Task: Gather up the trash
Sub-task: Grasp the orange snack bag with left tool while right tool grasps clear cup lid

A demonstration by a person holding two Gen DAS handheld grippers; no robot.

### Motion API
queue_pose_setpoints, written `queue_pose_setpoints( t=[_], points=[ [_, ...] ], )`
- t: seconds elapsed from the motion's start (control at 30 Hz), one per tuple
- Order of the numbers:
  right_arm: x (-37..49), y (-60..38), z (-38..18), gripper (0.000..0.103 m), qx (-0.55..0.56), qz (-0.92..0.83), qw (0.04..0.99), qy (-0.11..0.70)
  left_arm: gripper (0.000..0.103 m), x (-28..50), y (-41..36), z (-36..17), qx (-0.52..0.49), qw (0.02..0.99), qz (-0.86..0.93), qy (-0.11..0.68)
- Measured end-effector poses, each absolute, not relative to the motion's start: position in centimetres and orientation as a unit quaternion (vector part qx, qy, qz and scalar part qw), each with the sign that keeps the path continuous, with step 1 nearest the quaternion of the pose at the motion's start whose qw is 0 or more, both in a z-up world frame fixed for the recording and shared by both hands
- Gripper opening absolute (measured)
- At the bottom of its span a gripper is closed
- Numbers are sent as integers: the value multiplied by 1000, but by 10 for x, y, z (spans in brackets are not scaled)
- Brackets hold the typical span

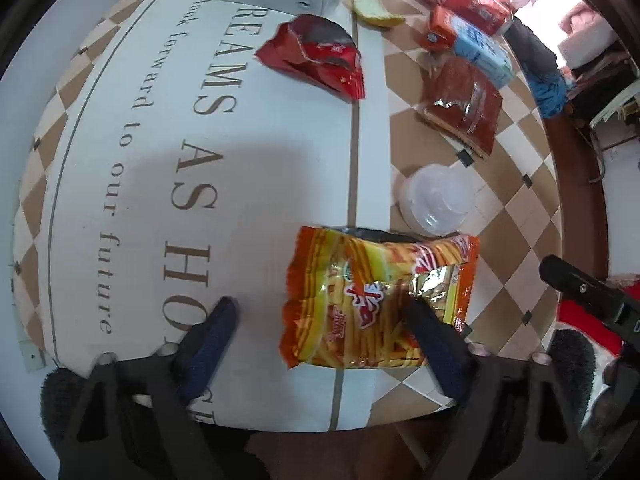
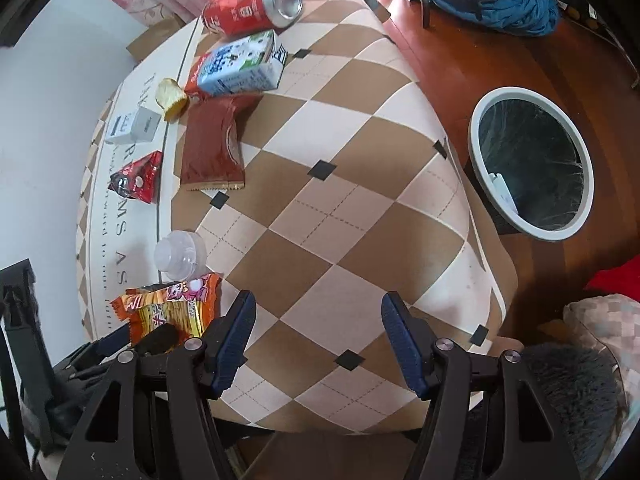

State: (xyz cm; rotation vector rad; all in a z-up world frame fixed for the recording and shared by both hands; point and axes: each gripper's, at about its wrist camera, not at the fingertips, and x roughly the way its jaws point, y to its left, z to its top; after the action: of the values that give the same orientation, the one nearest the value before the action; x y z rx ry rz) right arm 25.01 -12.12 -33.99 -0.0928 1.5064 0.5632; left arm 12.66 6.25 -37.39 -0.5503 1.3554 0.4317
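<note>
- Left gripper [image 1: 320, 316] spread wide over orange snack bag [image 1: 376, 300] at near table edge; not grasped yet.
- Right gripper [image 2: 318, 320] released, empty.
- Bin [image 2: 532, 164] on floor, right; holds little, can [image 2: 248, 6], carton [image 2: 240, 66], wrappers left.

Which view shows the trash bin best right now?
The right wrist view: the trash bin stands on the floor beside the table, its white rim and dark liner fully visible. The left wrist view does not show it at all.

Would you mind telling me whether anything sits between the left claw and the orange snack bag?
Nothing visible does: the left claw is open with the orange snack bag already between its fingers, one finger overlapping the bag.
</note>
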Motion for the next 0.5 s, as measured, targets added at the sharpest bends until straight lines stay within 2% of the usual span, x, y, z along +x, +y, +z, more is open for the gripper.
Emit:
queue_pose_setpoints(
  t=[0.1, 0.13, 0.17, 0.2, 0.27, 0.5],
  points=[
    [249, -120, -341, 67, -47, 248, 694, 674, 45, 130, 52, -371, -218, 732, 213, 609],
    [248, -119, -342, 67, -49, 248, 694, 674, 27, 131, 48, -368, -215, 734, 215, 608],
    [248, -119, -342, 67, -51, 247, 695, 674, 17, 131, 47, -367, -214, 734, 217, 607],
    [247, -118, -342, 67, -52, 246, 695, 674, 10, 131, 45, -365, -212, 736, 217, 605],
    [245, -115, -340, 67, -54, 247, 696, 672, 5, 131, 45, -363, -211, 738, 217, 603],
    [237, -91, -327, 67, -49, 274, 697, 661, 2, 106, 73, -335, -206, 750, 258, 573]
  ],
)
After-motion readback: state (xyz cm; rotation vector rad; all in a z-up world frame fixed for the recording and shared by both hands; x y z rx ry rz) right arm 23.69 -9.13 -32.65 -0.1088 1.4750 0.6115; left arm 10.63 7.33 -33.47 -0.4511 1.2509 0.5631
